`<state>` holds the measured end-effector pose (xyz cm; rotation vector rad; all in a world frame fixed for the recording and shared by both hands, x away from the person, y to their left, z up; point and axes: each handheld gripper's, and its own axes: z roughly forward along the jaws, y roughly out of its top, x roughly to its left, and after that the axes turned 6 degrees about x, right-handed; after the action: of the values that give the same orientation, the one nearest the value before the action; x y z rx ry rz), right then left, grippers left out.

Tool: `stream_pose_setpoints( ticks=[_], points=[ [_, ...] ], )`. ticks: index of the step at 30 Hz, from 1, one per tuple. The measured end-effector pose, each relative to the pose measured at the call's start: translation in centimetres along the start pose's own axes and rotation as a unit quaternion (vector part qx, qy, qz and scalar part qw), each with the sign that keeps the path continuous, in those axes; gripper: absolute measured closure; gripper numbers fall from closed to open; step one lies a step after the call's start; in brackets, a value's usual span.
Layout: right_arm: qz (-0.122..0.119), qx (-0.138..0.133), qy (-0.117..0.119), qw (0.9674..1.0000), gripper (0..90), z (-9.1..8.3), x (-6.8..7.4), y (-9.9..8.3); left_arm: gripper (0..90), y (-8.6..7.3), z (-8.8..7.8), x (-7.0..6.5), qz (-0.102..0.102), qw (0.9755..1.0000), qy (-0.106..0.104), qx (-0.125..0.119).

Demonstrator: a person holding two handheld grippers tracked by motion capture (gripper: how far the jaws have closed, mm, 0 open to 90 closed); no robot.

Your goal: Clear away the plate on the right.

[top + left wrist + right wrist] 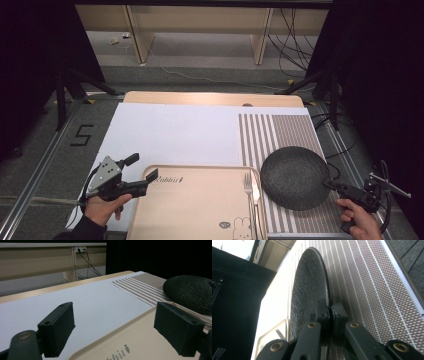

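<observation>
A round black plate (294,176) lies on the striped placemat (280,131) at the right. My right gripper (332,185) is shut on the plate's right rim (327,298), one jaw above and one below, and the plate fills the left of the right gripper view, turned on its side. A beige tray (200,205) with a rabbit print lies at the front centre, with a fork (249,197) along its right side. My left gripper (141,167) stands open at the tray's far left corner; its two jaws are wide apart with nothing between them (113,332).
A white sheet (175,132) covers the left and middle of the wooden table. Beyond the far edge are desk legs and loose cables (290,35) on the floor. A tape mark "5" (81,135) lies on the floor at the left.
</observation>
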<state>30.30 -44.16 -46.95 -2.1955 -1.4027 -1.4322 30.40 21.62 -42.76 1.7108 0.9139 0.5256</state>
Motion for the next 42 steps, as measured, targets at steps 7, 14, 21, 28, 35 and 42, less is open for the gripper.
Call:
stream_pose_setpoints(
  ticks=[7,14,21,28,35,42],
  points=[
    [0.013,-0.016,0.001,0.9998,87.1,-0.1,0.1,-0.2,16.0,0.0,0.0,0.0,0.000,1.0000,0.000,0.001],
    [0.022,-0.029,0.002,0.9993,86.9,-0.5,0.1,-0.2,16.0,0.0,0.0,0.0,0.000,1.0000,0.001,0.000],
    [0.024,-0.044,0.023,0.9985,86.9,-0.7,0.6,-0.2,16.0,0.0,0.0,0.0,0.000,1.0000,0.001,0.000],
    [0.030,-0.045,0.065,0.9964,86.9,-0.1,1.7,-0.1,16.0,0.0,0.0,0.0,0.001,1.0000,0.001,0.000],
    [0.022,-0.028,0.093,0.9951,86.9,1.1,3.3,-0.5,16.0,0.0,0.0,0.0,0.002,1.0000,0.001,0.001],
    [0.012,-0.007,0.108,0.9940,86.9,2.5,4.8,-0.9,16.0,0.0,0.0,0.0,0.002,1.0000,0.002,0.000]
  ],
)
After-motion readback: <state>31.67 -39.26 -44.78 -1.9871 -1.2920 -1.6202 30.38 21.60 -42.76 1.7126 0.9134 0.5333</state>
